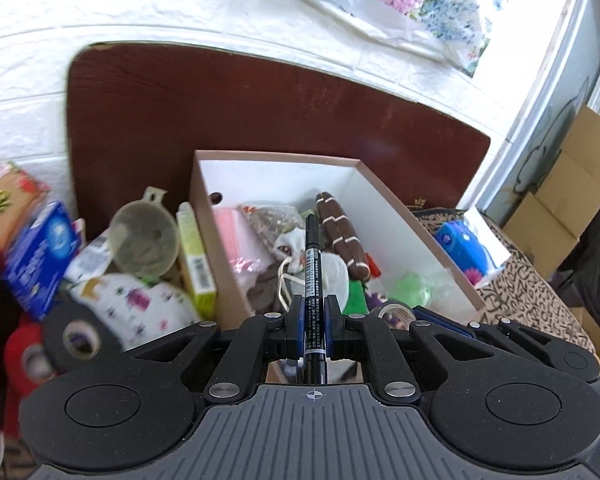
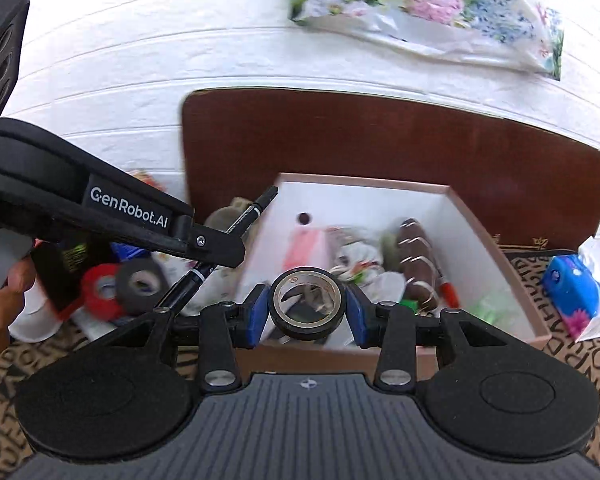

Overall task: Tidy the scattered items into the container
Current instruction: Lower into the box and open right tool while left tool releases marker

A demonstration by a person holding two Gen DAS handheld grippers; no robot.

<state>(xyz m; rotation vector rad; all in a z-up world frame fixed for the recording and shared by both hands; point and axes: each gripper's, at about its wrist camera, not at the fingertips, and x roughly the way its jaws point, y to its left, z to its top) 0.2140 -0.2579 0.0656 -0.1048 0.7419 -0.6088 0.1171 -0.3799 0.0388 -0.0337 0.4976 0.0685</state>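
A white cardboard box (image 1: 396, 216) (image 2: 484, 236) stands before a brown board and holds several items, among them a brown striped piece (image 1: 342, 236) (image 2: 418, 256) and a pink packet (image 1: 240, 240). My left gripper (image 1: 314, 312) is shut on a black marker pen (image 1: 313, 276), held above the box's near edge; the pen also shows in the right wrist view (image 2: 248, 216). My right gripper (image 2: 307, 312) is shut on a black tape roll (image 2: 307, 306), held over the box's front wall. That roll shows partly in the left wrist view (image 1: 394, 314).
Left of the box lies a pile: a black tape roll (image 1: 78, 336) (image 2: 142, 284), a red tape roll (image 2: 102, 288), a blue packet (image 1: 40, 256), a green-yellow box (image 1: 198, 260), a funnel-like cup (image 1: 146, 240), a flowered cloth (image 1: 140, 308). A blue tissue pack (image 1: 466, 248) (image 2: 576, 284) lies right.
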